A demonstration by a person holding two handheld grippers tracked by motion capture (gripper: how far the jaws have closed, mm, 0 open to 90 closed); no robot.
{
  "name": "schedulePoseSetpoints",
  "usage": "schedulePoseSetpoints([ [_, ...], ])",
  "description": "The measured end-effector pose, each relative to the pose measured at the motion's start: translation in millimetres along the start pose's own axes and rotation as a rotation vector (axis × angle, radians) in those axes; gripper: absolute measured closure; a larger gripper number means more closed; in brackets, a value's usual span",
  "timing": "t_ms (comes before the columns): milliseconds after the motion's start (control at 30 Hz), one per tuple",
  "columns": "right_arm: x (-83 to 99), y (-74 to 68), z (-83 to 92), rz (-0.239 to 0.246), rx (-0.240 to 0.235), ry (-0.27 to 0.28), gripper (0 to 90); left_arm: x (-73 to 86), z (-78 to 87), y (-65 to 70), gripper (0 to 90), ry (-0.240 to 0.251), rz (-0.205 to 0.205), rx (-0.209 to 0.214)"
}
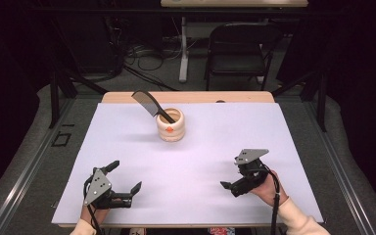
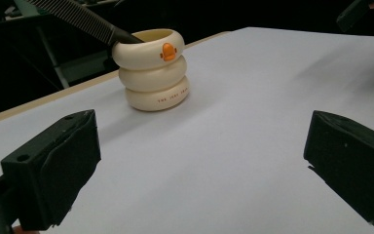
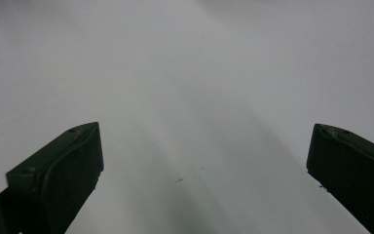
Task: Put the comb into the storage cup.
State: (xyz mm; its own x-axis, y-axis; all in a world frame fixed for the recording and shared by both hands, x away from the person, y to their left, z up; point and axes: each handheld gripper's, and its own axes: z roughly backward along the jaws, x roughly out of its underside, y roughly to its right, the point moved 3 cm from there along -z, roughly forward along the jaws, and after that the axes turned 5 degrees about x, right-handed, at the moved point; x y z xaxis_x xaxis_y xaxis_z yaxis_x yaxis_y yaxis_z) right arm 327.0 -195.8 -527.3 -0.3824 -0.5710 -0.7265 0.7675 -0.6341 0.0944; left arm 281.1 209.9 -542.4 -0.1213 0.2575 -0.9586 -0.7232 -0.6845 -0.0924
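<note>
Left gripper (image 1: 125, 176) and right gripper (image 1: 231, 173): black bodies, each topped by a grey three-cornered plate with small dark screw holes. Jaws are blocky, matte black, with a small round hole near the tip. Black cables trail back. Cream sleeves (image 1: 298, 221) at the wrists.

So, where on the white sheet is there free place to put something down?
Nearly all of it is bare. The widest patch lies between the cream holder and the two open grippers, left gripper and right gripper. Both side strips beside the holder are free too. Only the far middle is taken, where the black comb leans out of the holder.
</note>
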Motion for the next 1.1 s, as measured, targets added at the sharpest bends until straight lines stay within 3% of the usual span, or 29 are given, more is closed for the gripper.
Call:
schedulePoseSetpoints([
  [1100,17.0,-9.9,20.9,0.003,0.047,0.091,0.0,0.2,-0.2,0.0,0.1,-0.001,0.0,0.001],
])
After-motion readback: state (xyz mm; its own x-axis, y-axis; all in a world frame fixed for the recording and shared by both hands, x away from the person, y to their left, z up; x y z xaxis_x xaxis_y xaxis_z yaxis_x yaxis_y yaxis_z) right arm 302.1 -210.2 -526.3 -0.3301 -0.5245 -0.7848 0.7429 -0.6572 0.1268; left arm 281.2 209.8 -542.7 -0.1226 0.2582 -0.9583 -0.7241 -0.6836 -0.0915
